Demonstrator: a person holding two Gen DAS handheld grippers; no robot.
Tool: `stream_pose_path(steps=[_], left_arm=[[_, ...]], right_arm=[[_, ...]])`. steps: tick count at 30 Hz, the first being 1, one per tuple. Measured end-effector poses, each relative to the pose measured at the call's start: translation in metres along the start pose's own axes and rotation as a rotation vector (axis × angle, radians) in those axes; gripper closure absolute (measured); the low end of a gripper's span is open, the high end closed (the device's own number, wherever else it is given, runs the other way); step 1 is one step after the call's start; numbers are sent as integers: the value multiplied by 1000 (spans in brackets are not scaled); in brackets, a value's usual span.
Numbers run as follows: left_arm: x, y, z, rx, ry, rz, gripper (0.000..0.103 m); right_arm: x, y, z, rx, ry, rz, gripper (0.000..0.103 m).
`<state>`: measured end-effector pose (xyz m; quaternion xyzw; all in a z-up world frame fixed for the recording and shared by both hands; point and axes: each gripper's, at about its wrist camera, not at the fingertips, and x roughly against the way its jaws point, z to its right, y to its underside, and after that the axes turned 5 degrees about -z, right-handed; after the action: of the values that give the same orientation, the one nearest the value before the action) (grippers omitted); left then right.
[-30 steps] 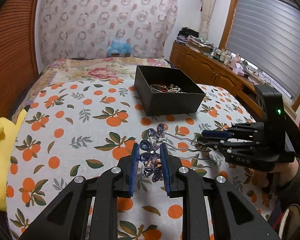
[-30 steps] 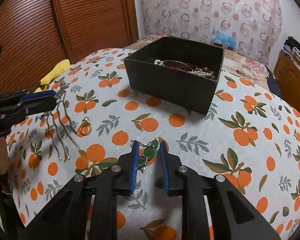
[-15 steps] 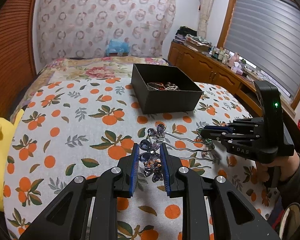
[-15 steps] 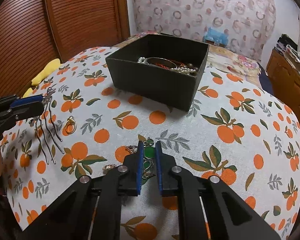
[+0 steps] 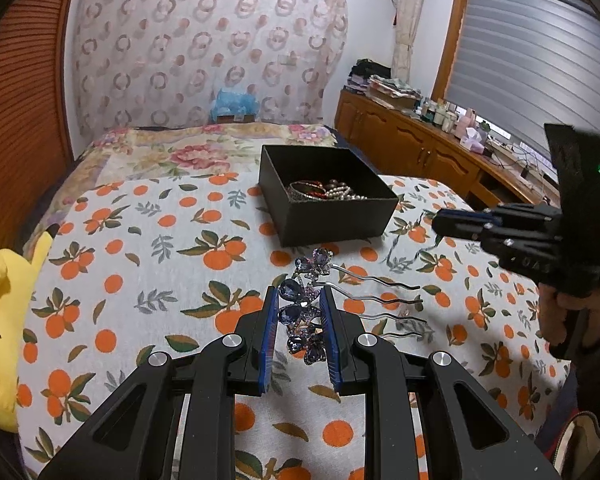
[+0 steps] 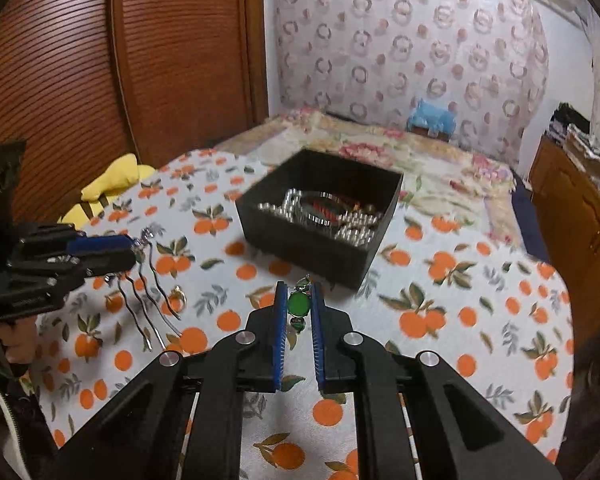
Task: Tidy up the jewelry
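Observation:
My left gripper [image 5: 300,312] is shut on a purple jewelled hair comb [image 5: 305,312]; its wavy metal prongs stick out to the right, above the orange-print cloth. In the right wrist view the comb [image 6: 148,280] hangs from that gripper [image 6: 130,250]. My right gripper [image 6: 299,304] is shut on a green stone jewelry piece [image 6: 298,306], lifted off the cloth just in front of the black box [image 6: 320,248]. The box [image 5: 328,216] holds pearls and bangles. In the left wrist view the right gripper [image 5: 440,220] hovers right of the box.
A gold ring [image 6: 177,294] lies on the cloth below the comb. A yellow plush toy [image 5: 0,320] sits at the bed's left edge. A wooden dresser [image 5: 420,152] with clutter stands to the right. Wooden slatted doors [image 6: 120,60] are on the left.
My right gripper has lifted the green piece off the cloth and carried it up toward the box. My left gripper has risen slightly with the comb.

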<state>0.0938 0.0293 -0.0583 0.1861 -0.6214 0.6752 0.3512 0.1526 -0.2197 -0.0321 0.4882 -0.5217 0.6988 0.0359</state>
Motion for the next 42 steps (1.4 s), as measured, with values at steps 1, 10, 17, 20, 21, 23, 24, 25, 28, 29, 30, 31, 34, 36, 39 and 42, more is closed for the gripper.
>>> stream_pose_path(steps=[1, 10, 17, 20, 21, 23, 24, 25, 28, 29, 30, 31, 34, 36, 39, 42], left_arm=[[0, -1, 0, -1, 0, 3, 84], [-1, -24, 0, -16, -8, 25, 83], [-10, -47, -2, -27, -19, 32, 83], [-16, -59, -3, -35, -28, 34, 83], [-17, -62, -3, -37, -31, 33, 83], [-22, -69, -4, -40, -36, 32, 83], [-23, -72, -4, -42, -38, 32, 84], [-25, -74, -4, -44, -39, 32, 83], [-29, -83, -4, -51, -43, 32, 83], [-29, -85, -5, -52, -44, 32, 83], [-31, -88, -5, -55, -48, 31, 83], [-33, -90, -5, -57, -49, 30, 83], [-38, -95, -7, -60, -57, 23, 83], [-42, -98, -7, -62, -60, 18, 83], [-47, -102, -8, -65, -58, 13, 83], [-52, -106, -8, -69, -55, 10, 83]], right_arm=[[2, -2, 0, 3, 1, 7, 90], [11, -33, 7, 38, 4, 60, 90], [-1, -56, 19, 38, -15, 94, 90], [-11, -66, 25, 39, -14, 101, 90], [-15, -69, 28, 37, -17, 101, 90], [-22, -74, 32, 29, -24, 107, 90], [-24, -75, 34, 26, -27, 108, 90], [-28, -78, 37, 21, -34, 109, 90], [-37, -79, 43, 11, -45, 105, 90], [-41, -79, 45, 6, -50, 102, 90], [-45, -78, 46, 2, -53, 100, 90], [-48, -76, 47, -4, -58, 97, 90], [-57, -72, 51, -18, -67, 89, 90], [-60, -70, 53, -30, -70, 90, 89], [-63, -69, 55, -41, -73, 93, 89], [-63, -66, 59, -57, -77, 99, 89]])
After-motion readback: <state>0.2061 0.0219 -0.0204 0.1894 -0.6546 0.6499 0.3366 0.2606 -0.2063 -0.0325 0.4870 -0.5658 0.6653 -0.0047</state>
